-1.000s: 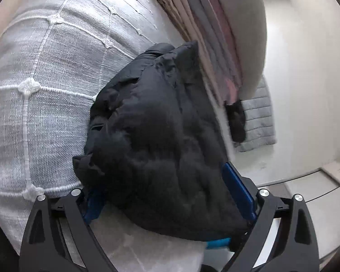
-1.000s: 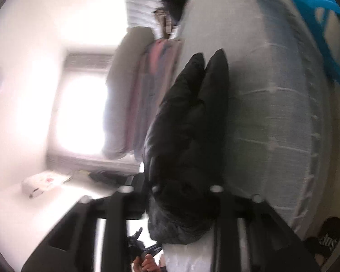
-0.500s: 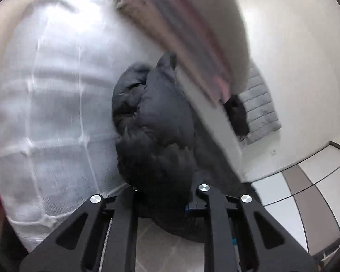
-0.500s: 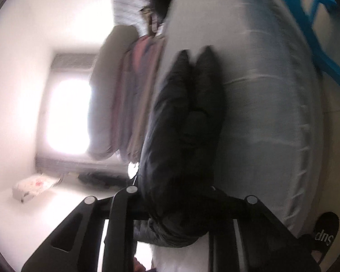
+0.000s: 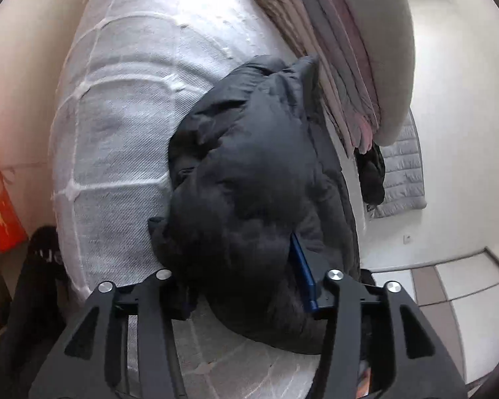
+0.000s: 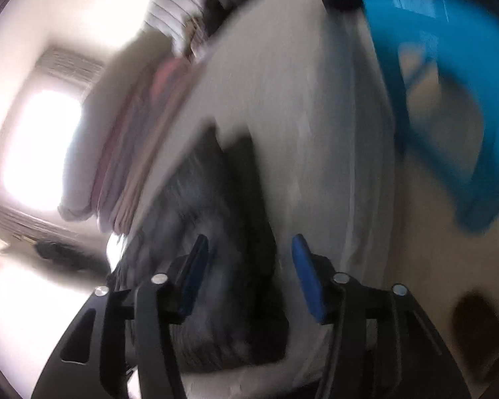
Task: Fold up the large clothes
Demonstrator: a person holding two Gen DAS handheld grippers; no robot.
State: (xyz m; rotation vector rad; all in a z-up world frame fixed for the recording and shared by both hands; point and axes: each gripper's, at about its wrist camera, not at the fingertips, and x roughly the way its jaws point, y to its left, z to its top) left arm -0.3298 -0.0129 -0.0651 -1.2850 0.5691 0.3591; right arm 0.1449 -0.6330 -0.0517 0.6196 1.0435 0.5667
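At lower centre, both sets of jaws opening again after a squeeze, releasing black jacket (image 5: 249,199) folded on bed (image 5: 123,99); fold apparently done.

Lay bunched on white quilted bedding (image 5: 123,106): black puffy jacket (image 5: 249,179). Straddled its near end, jaws opening: left gripper (image 5: 246,286). Stacked beyond, along the far edge: folded clothes (image 5: 342,66).

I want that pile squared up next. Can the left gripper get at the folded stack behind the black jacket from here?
Probably not directly: the black jacket bulges between the left gripper, whose jaws are opening, and the folded stack.
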